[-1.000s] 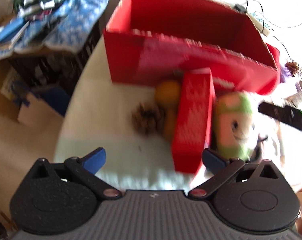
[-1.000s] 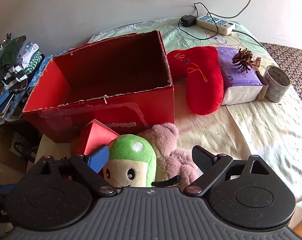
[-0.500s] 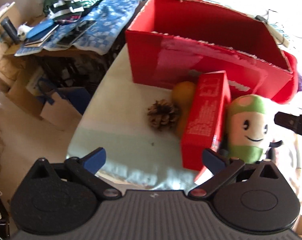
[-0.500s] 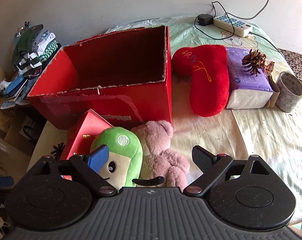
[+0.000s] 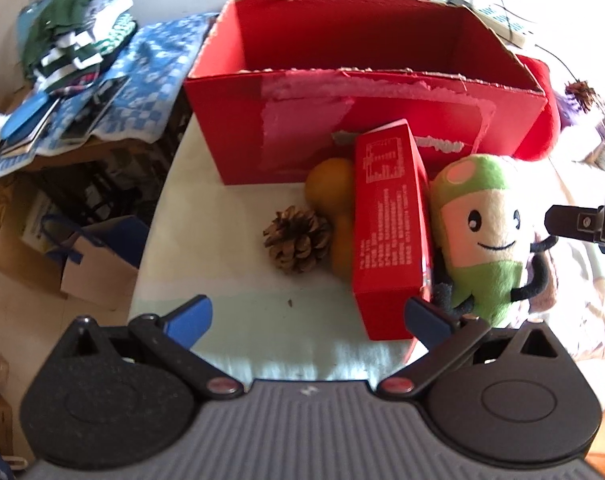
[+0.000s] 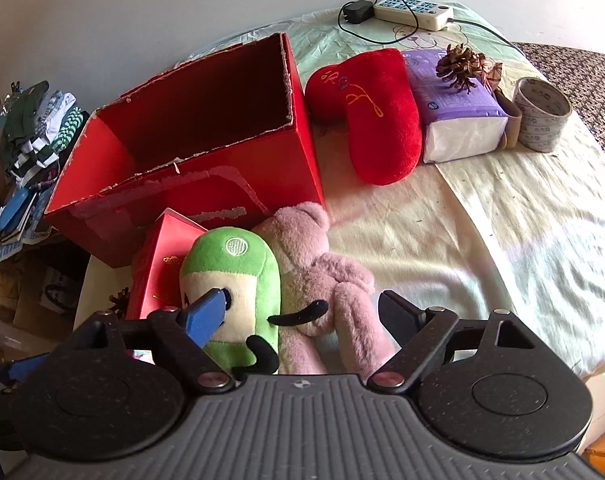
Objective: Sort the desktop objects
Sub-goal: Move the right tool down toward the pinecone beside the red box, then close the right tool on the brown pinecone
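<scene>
Left wrist view is showing a green and cream plush toy with a smiling face lying on the table, just right of a long red carton that is touching it. 2 oranges are sitting against the carton's left side, and a pine cone is resting just left of them. Behind this cluster, a big open red box is standing with its near wall touching the carton's far end. The left gripper is hovering near the carton's near end with its blue-tipped tongs spread wide, gripping nothing.

In the right wrist view, the right gripper is hanging over the same plush toy, its tongs also spread and pinching nothing; its left fingertip is overlapping the toy's face. A pink teddy bear is lying against the toy's right side, partly between the tongs. The red carton is leaning at the toy's left, and the red box is standing beyond.

Farther right, a red plush cushion is lying beside the box, touching a purple tissue pack with a second pine cone on top. A roll of tape is standing just right of the pack, and a power strip is lying at the far edge.
</scene>
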Action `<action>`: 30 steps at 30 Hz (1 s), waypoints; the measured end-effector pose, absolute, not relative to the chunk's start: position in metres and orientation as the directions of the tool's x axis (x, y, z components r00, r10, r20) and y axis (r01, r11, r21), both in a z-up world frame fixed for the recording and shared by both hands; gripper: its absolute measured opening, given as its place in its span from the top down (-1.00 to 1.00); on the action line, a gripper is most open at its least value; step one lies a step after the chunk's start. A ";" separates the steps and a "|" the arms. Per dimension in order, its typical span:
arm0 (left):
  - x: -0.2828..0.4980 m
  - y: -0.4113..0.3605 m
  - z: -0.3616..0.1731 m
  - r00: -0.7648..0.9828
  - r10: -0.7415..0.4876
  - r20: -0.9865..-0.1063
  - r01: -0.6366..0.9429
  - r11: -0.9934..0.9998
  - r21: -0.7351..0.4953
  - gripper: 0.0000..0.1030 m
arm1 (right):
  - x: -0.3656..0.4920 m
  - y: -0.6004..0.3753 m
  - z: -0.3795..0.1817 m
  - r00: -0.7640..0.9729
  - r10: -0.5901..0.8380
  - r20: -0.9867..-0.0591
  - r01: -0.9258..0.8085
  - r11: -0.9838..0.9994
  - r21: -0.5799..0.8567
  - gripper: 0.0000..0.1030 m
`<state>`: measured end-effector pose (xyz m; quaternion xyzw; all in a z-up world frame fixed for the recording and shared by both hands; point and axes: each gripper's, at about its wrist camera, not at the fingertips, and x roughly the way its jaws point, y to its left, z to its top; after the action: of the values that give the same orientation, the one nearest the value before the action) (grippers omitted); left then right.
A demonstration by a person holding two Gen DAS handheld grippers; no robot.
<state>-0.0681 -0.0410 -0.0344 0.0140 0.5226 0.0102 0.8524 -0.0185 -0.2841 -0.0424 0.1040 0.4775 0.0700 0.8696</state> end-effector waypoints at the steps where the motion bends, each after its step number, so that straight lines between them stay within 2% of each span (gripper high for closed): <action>1: -0.067 -0.039 -0.036 0.454 0.028 -0.891 0.014 0.999 0.038 -0.98 | -0.022 -0.282 -0.043 0.537 0.218 -0.815 -0.012 0.968 0.251 -0.68; 12: -0.060 -0.033 -0.040 0.434 -0.056 -0.899 0.157 0.987 0.015 -0.98 | -0.045 -0.263 -0.044 0.548 0.208 -0.810 0.044 0.960 0.275 -0.60; 21: -0.065 -0.024 -0.043 0.433 -0.170 -0.885 0.287 0.957 -0.044 -0.98 | -0.040 -0.251 -0.044 0.536 0.194 -0.822 0.038 0.967 0.253 -0.55; 24: -0.071 -0.007 -0.048 0.410 -0.238 -0.881 0.330 0.939 -0.100 -0.98 | -0.037 -0.245 -0.043 0.537 0.195 -0.820 0.018 0.970 0.242 -0.55; 30: -0.083 0.020 -0.055 0.420 -0.248 -0.873 0.360 0.928 -0.090 -0.98 | -0.031 -0.252 -0.050 0.521 0.152 -0.840 0.047 0.977 0.206 -0.54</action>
<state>-0.0830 0.0203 -0.0550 0.0557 0.5071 -0.1808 0.8409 -0.0306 -0.2521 -0.0496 0.1020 0.4885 0.0302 0.8661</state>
